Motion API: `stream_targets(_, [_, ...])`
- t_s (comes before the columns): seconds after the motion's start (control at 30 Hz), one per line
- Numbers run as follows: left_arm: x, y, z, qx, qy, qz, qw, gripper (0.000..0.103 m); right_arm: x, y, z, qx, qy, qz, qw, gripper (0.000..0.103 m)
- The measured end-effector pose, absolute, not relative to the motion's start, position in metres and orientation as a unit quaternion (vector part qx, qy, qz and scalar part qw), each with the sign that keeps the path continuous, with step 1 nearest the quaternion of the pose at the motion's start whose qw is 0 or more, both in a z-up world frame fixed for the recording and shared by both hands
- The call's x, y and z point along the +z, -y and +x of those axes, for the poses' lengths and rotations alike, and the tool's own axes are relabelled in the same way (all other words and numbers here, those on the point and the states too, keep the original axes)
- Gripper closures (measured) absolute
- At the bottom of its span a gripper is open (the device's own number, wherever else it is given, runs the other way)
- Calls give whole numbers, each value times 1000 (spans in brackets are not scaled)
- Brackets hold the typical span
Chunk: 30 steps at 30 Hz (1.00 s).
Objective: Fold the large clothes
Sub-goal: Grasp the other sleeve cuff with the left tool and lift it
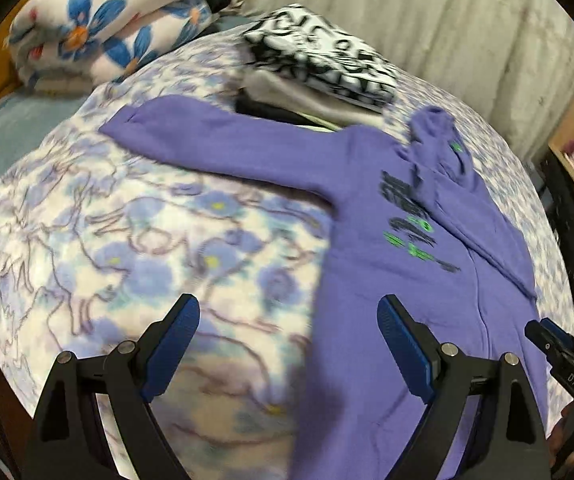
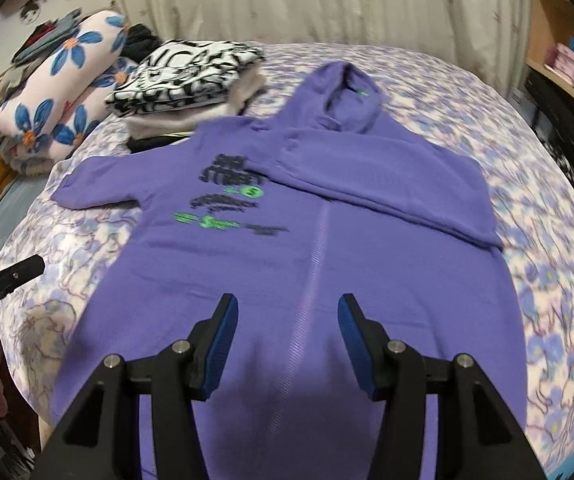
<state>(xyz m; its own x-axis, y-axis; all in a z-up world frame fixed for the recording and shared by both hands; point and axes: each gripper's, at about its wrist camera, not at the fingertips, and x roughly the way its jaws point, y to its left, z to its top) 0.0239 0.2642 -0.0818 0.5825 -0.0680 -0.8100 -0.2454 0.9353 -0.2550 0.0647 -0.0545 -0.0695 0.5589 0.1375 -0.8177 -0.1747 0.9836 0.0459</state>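
Here we see one purple hoodie point(image 2: 287, 264) flat on the bed point(image 2: 547, 208), one sleeve folded across its chest. Our left gripper point(image 1: 287, 344) and right gripper point(image 2: 287, 340) both gape, holding nothing. One stack of folded clothes point(image 2: 183, 80) sits behind.

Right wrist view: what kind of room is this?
Likely a bedroom: a purple hoodie spread on a floral bedspread, a rolled floral blanket at the head, curtains behind.
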Motion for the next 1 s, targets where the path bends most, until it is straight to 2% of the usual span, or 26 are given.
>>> stream_targets(0.23, [-99,-334,62,27,-449,-224,864,14,-68,-10,97,114,-444,-57,887,51])
stream_targets(0.57, [-137,-422,143,11,-432,-294,853,14,-92,-91,150,139,-441,-74,884,51])
stream_targets(0.87, [-192,-481,199,39,-438,-371,818,16,-109,-123,188,144,-451,-60,879,51])
stream_targets(1.0, [-198,-487,214,52,-429,-368,824,17,-118,-129,198,141,-457,-62,876,51])
